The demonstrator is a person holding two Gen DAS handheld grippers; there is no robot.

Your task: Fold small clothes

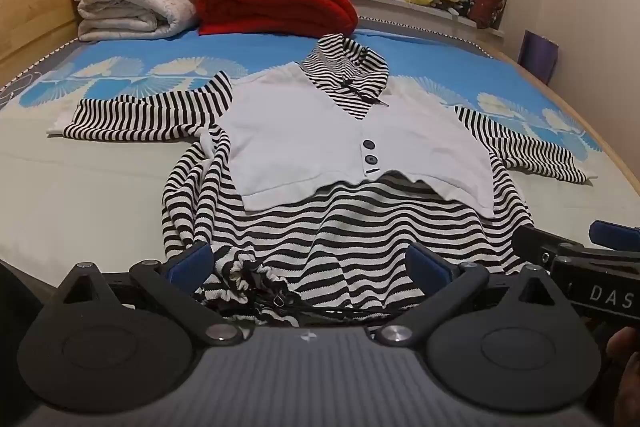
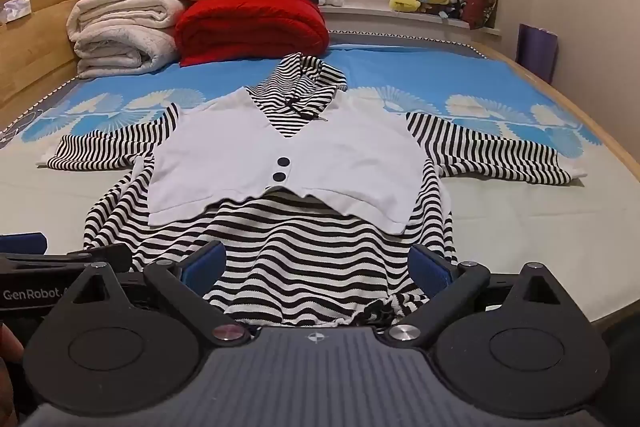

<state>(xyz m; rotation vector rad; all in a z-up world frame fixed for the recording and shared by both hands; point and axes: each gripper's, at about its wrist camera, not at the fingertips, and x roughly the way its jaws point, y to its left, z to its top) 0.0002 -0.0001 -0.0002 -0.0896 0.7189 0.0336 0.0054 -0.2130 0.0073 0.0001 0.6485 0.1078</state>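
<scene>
Lying flat at the bed's (image 1: pixel 48 195) near edge, striped hooded dress (image 1: pixel 340 227); left gripper (image 1: pixel 310 261) and right gripper (image 2: pixel 318 265) both agape, empty; risk: gathered drawstring hem (image 1: pixel 256 279) bunching, skewing fold.

1. Left gripper (image 1: pixel 310 261): fills the bottom of the left wrist view, tilted downward, jaws spread wide, blue pads (image 1: pixel 191 259) far apart at lower left and lower right of centre.
2. Nothing pinched between those pads; no press visible on either one.
3. Right gripper (image 2: pixel 318 265): fills the bottom of the right wrist view, likewise tilted downward, jaws equally wide, blue fingertips (image 2: pixel 431 269) well apart.
4. Nothing clamped there either.
5. Side by side: right gripper also seen at the right edge of the left wrist view, left gripper at the left edge of the right wrist view.
6. Part of a hand (image 1: pixel 624 367) glimpsed at the lower right corner of the left wrist view; too little shown to tell more.
</scene>
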